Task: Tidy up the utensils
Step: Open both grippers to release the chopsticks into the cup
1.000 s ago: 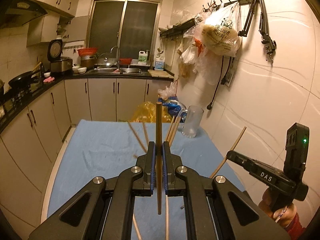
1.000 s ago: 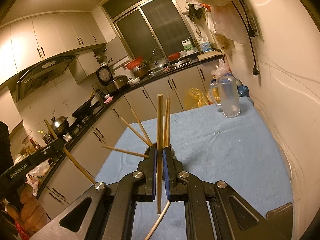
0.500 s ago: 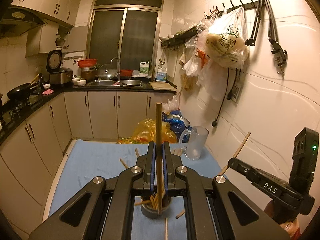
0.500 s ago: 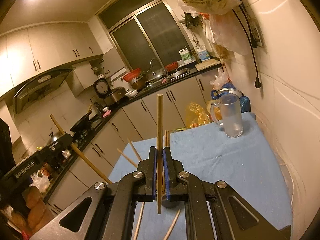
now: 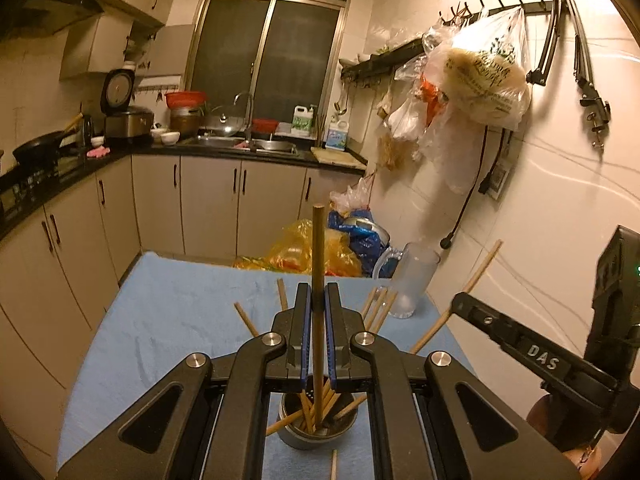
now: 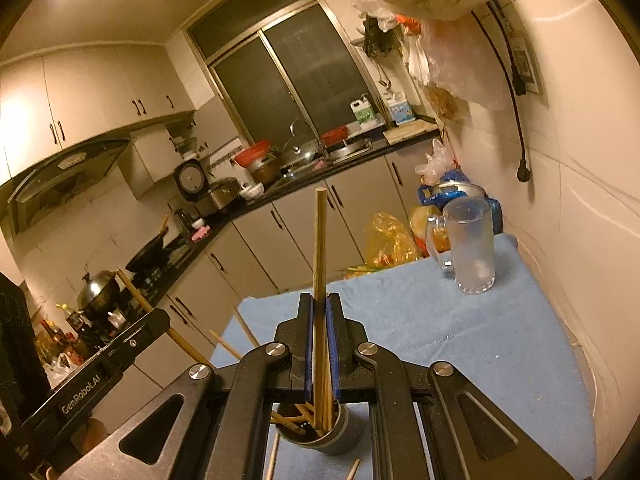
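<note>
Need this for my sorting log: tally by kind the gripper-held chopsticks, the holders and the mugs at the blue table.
Held chopsticks: 2, the dark chopstick in the left gripper and the light chopstick in the right gripper
Grey holder: 1
Glass mug: 1
Total: 4
The chopsticks inside the holder overlap too much to count.

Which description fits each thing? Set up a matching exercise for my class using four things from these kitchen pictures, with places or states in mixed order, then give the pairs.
Things
1. left gripper
2. glass mug
3. utensil cup
4. plastic bag

Descriptions
A. hangs from a wall hook
B. stands empty on the blue cloth near the wall
C. shut on an upright chopstick
D. already holds several chopsticks

Pairs: 1-C, 2-B, 3-D, 4-A
</note>
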Demonstrator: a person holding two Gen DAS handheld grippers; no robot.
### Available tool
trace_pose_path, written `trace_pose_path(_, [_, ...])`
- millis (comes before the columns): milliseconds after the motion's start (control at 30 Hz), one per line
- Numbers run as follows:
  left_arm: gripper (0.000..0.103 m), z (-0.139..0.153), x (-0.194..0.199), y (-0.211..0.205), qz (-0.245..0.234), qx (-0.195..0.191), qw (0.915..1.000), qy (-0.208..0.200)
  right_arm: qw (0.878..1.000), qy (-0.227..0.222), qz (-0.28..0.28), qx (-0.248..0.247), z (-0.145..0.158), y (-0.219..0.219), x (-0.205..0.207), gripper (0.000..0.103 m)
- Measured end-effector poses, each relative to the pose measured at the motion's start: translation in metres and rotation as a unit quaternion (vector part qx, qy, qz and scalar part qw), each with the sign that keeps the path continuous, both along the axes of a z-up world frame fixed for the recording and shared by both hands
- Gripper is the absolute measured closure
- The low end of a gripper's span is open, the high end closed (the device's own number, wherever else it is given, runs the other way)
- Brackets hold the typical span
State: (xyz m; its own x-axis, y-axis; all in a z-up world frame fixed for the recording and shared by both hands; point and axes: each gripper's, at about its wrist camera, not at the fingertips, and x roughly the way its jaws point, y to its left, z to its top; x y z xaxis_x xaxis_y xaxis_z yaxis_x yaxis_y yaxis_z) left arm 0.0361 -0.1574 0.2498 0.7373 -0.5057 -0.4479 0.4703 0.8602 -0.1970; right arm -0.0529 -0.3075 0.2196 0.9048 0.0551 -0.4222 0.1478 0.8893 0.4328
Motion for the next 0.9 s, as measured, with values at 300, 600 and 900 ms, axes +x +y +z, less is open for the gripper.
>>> trace_pose_path(300, [0.097,-0.038,0.008,0.0,-0.003,0.024,0.9994,0.025,0.998,0.055,0.027,0.004,-0.042,0.006,0.025,0.096])
trace_pose_path(600, [0.097,-0.054,0.012,0.004,0.0,0.031,0.9987,0.039,0.996,0.081,0.04,0.01,-0.063,0.01,0.034,0.095])
trace_pose_path(900, [0.095,-0.052,0.006,0.005,-0.003,0.029,0.999,0.034,0.995,0.078,0.051,0.02,-0.058,0.006,0.024,0.089])
